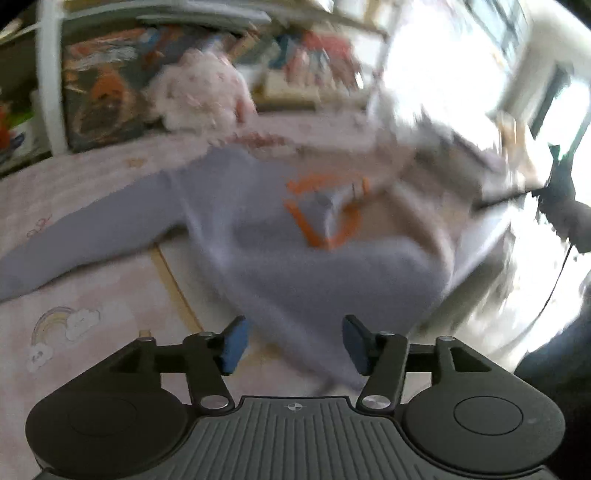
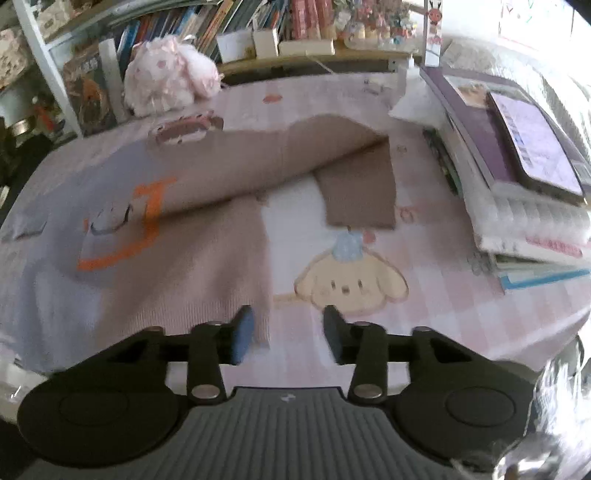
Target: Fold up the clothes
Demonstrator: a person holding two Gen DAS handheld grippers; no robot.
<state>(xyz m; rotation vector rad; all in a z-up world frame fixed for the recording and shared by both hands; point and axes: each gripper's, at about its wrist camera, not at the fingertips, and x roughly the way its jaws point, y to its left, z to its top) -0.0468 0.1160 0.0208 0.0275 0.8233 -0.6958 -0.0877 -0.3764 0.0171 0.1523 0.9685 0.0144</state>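
1. On the counter, over a pink checked cloth [image 2: 424,314] with cartoon prints, lies a sweater [image 2: 207,236], spread flat but partly folded.
2. Its front is lilac-grey with an orange and dark print, and the inner side that shows where it is folded is brownish pink.
3. One sleeve [image 2: 356,184] is bent across and lies on the cloth to the right of the body; the other sleeve [image 1: 85,236] stretches out flat to the left in the left wrist view.
4. The left gripper [image 1: 293,347] hangs just above the lower part of the sweater, its jaws well apart with nothing between them.
5. The right gripper [image 2: 288,339] stands at the sweater's lower right corner, its jaws partly open and empty; the left blue pad is over the hem, the right pad over bare cloth.
6. A pink plush toy [image 2: 166,75] sits at the far edge of the counter, near a shelf of books [image 2: 229,18].
7. A stack of books [image 2: 517,192] lies on the right side, well apart from the sweater.
8. The left wrist view is strongly blurred, so small details there I cannot tell.
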